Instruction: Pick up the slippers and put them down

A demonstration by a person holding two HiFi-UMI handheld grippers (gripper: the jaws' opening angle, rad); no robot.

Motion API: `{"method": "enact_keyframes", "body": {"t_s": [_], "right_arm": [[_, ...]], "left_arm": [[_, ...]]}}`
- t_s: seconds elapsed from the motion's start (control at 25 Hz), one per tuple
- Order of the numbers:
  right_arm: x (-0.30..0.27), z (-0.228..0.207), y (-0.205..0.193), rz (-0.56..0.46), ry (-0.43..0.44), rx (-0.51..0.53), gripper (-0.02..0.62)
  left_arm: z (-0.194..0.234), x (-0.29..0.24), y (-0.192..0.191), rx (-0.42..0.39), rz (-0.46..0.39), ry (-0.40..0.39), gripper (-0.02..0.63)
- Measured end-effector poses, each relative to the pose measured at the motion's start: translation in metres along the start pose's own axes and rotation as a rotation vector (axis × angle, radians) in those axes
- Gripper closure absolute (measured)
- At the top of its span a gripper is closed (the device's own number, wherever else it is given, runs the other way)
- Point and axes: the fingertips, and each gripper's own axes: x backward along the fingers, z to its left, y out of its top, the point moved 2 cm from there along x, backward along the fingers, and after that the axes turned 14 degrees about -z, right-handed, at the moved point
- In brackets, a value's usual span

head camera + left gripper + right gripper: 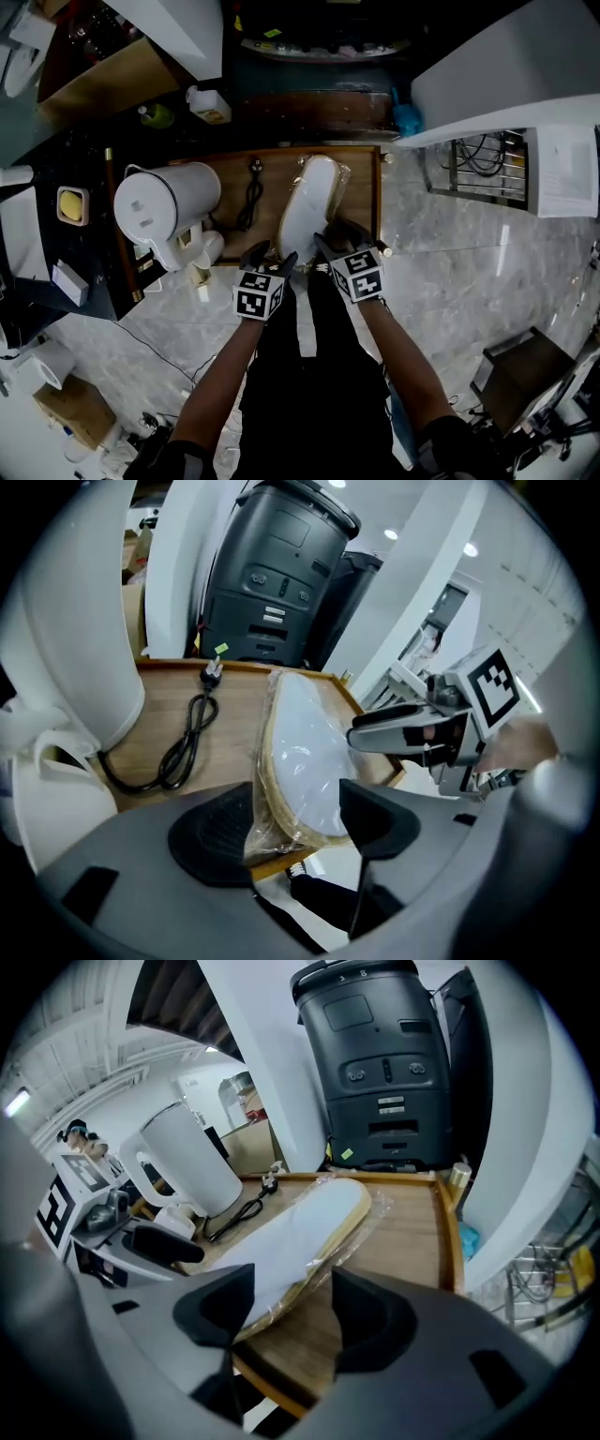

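Head view: wrapped slippers [309, 211] lie on the bench [364, 202], long axis running from near edge to far edge, near end at the near edge. Left gripper [272, 255] and right gripper [328, 242] flank that end, about equally near. Left gripper view: left gripper [295, 822] released, slippers' [300, 752] near end between its jaws. Right gripper view: right gripper [286, 1312] released, slippers [300, 1232] straight ahead, their near end toward its left jaw and not pinched.
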Motion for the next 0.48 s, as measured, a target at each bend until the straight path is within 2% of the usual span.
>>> {"method": "enact_keyframes", "body": {"t_s": [0.12, 0.24, 0.4, 0.48], "right_arm": [[0.014, -0.002, 0.006, -0.021, -0.005, -0.005, 0.349], [0.03, 0.003, 0.013, -0.038, 0.011, -0.015, 0.349], [0.051, 0.018, 0.022, -0.044, 0.065, -0.021, 0.35], [0.062, 0.026, 0.026, -0.051, 0.088, -0.027, 0.374]], "left_arm": [[0.005, 0.009, 0.011, -0.002, -0.034, 0.03, 0.322], [0.002, 0.022, 0.025, 0.011, -0.074, 0.024, 0.322], [-0.002, 0.043, 0.037, -0.011, -0.111, 0.023, 0.322], [-0.007, 0.055, 0.042, -0.002, -0.133, 0.013, 0.324]]}}
